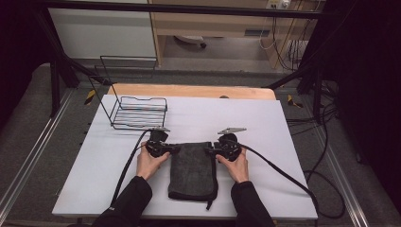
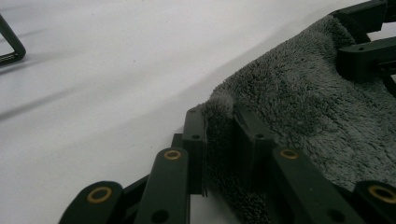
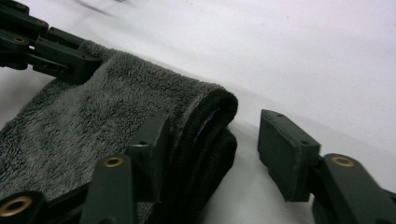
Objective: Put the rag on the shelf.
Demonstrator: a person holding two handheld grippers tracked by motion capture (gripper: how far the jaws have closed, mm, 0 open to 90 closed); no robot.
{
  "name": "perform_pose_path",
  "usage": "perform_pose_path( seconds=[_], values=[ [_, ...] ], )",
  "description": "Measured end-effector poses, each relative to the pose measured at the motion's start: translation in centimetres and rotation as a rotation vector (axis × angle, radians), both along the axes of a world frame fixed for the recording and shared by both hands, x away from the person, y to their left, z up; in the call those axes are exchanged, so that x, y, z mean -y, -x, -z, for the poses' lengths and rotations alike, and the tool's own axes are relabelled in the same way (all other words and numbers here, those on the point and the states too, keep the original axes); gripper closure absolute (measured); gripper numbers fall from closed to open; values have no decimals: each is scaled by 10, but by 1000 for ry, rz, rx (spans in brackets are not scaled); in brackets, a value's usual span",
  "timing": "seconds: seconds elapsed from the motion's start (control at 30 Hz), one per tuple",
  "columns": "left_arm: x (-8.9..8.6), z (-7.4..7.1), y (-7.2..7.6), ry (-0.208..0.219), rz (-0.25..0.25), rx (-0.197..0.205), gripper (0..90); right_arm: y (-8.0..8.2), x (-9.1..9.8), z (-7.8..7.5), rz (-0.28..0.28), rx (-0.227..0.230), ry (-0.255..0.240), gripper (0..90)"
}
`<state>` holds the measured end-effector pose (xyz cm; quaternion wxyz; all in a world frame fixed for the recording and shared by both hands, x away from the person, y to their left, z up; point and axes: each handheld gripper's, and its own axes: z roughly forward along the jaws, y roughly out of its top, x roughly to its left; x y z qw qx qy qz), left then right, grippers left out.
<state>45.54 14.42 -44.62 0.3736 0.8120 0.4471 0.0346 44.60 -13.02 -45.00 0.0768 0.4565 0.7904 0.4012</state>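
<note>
A dark grey fluffy towel [image 1: 193,170], folded into a thick stack, lies on the white table [image 1: 265,123] near its front edge. My left gripper [image 1: 174,149] is at the towel's far left corner, and in the left gripper view its jaws [image 2: 223,126] are shut on the towel's [image 2: 303,107] raised edge. My right gripper [image 1: 211,151] is at the far right corner. There its jaws [image 3: 217,135] stand open around the folded towel [image 3: 93,107] edge, one jaw on the cloth and a gap before the other.
A black wire basket [image 1: 139,112] stands at the back left of the table, with a tall wire frame rising behind it. Cables trail from both grippers over the table's front and right sides. A wooden strip borders the far edge.
</note>
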Motion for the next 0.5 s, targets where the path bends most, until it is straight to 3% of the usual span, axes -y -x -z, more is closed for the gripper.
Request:
perform_pose_path(
  seconds=[0.33, 0.5],
  values=[
    [0, 0, 0, 0, 4, 3, 749, -3, 0, 1, -18, -93, -49, 670],
    [0, 0, 0, 5, 7, 7, 755, -3, 0, 1, -17, -115, -68, 720]
  ],
)
